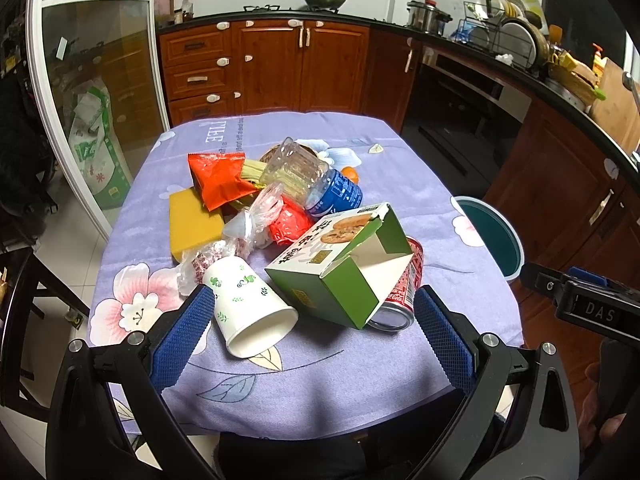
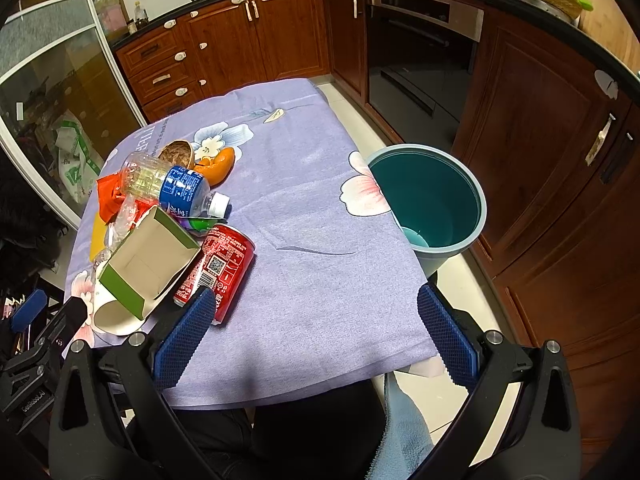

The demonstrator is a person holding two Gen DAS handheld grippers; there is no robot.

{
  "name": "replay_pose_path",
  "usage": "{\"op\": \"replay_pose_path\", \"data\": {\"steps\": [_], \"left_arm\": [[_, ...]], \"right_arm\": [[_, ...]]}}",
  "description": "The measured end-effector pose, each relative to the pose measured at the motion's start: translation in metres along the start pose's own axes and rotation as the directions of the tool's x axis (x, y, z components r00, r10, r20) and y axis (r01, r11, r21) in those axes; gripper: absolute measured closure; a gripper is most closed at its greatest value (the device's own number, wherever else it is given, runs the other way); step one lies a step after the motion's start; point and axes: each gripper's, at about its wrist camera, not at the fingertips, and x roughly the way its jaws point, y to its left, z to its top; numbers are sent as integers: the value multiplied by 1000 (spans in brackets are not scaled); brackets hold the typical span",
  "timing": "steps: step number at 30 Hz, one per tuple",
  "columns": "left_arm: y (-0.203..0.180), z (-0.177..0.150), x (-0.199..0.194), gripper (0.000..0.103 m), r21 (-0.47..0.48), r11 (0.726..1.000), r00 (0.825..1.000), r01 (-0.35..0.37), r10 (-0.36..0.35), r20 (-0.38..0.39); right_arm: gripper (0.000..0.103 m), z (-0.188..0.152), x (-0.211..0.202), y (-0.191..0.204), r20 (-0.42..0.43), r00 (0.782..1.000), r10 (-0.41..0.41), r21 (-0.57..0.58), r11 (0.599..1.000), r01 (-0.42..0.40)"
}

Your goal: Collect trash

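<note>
A heap of trash lies on the purple flowered tablecloth [image 1: 360,368]: a white paper cup [image 1: 248,308] on its side, an open green biscuit box [image 1: 340,264], a red cola can [image 2: 222,268], a clear plastic bottle [image 1: 316,180] with a blue label, an orange snack bag [image 1: 220,178], a yellow sponge [image 1: 192,224] and clear wrappers [image 1: 256,220]. My left gripper [image 1: 314,314] is open, its fingers either side of the cup and box, near the table's front edge. My right gripper [image 2: 314,312] is open and empty, just right of the can. A teal bin [image 2: 432,204] stands on the floor beside the table's right edge.
Orange peel [image 2: 218,166] and a brown shell-like bowl [image 2: 178,154] lie behind the bottle. Wooden kitchen cabinets [image 1: 280,68] and an oven [image 2: 420,52] run along the back and right. A glass door [image 1: 92,92] is at left. A dark chair [image 1: 24,312] stands left of the table.
</note>
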Motion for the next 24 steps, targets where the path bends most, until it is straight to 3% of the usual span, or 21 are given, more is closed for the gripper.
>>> {"op": "replay_pose_path", "data": {"steps": [24], "left_arm": [[10, 2, 6, 4, 21, 1000, 1000, 0, 0, -13]], "right_arm": [[6, 3, 1, 4, -14, 1000, 15, 2, 1000, -15]]}}
